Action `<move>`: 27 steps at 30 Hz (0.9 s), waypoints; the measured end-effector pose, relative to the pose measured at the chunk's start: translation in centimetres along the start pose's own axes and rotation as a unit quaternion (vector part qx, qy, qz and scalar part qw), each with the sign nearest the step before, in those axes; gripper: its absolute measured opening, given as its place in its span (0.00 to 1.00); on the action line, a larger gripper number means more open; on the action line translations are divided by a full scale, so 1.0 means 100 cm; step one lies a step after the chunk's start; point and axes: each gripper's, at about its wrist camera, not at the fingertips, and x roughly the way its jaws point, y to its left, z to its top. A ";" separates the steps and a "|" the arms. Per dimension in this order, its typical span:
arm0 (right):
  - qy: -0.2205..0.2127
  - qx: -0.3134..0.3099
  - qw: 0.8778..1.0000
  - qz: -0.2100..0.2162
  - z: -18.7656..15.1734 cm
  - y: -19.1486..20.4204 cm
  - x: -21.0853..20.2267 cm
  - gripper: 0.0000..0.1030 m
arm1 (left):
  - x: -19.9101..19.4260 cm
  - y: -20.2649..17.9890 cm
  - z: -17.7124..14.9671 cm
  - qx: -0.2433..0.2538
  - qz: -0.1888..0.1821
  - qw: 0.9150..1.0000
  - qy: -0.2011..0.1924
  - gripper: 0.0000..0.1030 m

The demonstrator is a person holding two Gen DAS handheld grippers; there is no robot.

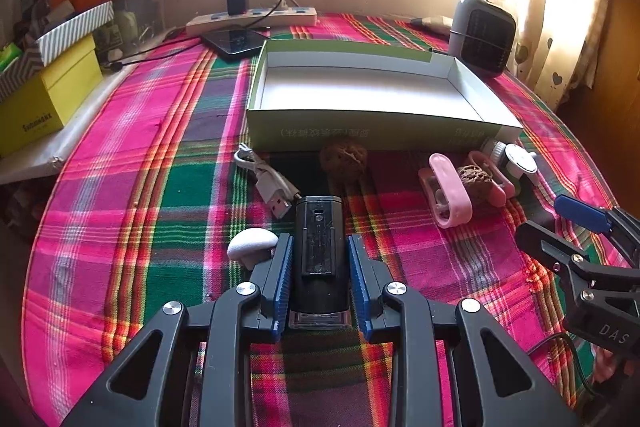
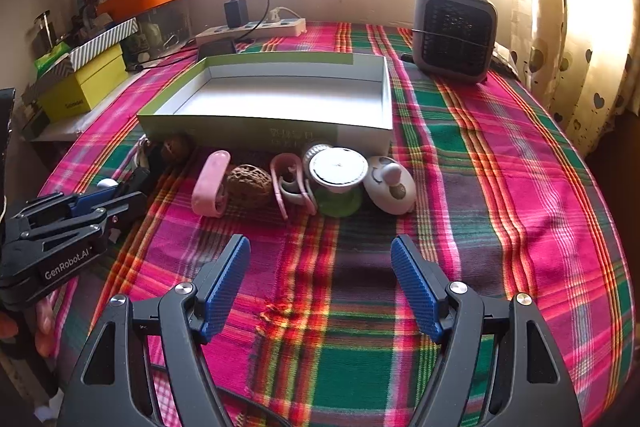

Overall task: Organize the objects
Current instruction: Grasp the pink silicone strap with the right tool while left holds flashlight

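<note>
Left claw [image 1: 319, 281] around black block; right claw [image 2: 320, 289] wide open, empty.

Left wrist view, left to right: white cap [image 1: 252, 243] beside the left pad; white USB cable [image 1: 266, 181] at centre left; black block [image 1: 318, 251] lies on the plaid table [image 1: 120, 187] at lower centre between the blue pads, which stand close at its sides, contact not certain; open box [image 1: 360, 87] upper centre, a walnut [image 1: 343, 157] against its near wall; pink clip [image 1: 448, 187] and second walnut [image 1: 475, 178] at centre right. Right wrist view: left claw at lower left edge; pink clip, walnut, green-based round item [image 2: 339, 179], white lid [image 2: 390, 185] in a row below the box; heater [image 2: 456, 33] upper right.
</note>
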 end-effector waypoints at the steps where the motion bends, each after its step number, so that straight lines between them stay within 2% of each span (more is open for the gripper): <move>1: -0.001 -0.004 1.000 0.007 0.002 0.005 0.001 0.71 | -0.001 0.001 -0.001 -0.002 -0.001 1.000 0.000 0.24; 5: -0.005 -0.025 0.999 0.025 0.008 0.024 0.005 0.71 | -0.002 0.007 -0.003 -0.009 0.001 1.000 0.000 0.24; 7: -0.002 -0.028 0.999 0.034 0.011 0.029 0.008 0.64 | -0.003 0.010 -0.003 -0.012 0.002 1.000 0.000 0.24; 11: 0.004 -0.029 0.998 0.049 0.014 0.037 0.014 0.62 | -0.004 0.016 -0.004 -0.017 0.003 1.000 -0.001 0.24; 18: 0.009 -0.023 0.997 0.070 0.018 0.045 0.021 0.48 | -0.006 0.023 -0.006 -0.023 0.001 1.000 -0.003 0.25; 27: 0.020 -0.012 0.997 0.070 0.024 0.052 0.034 0.47 | -0.007 0.025 -0.008 -0.020 -0.001 1.000 -0.006 0.25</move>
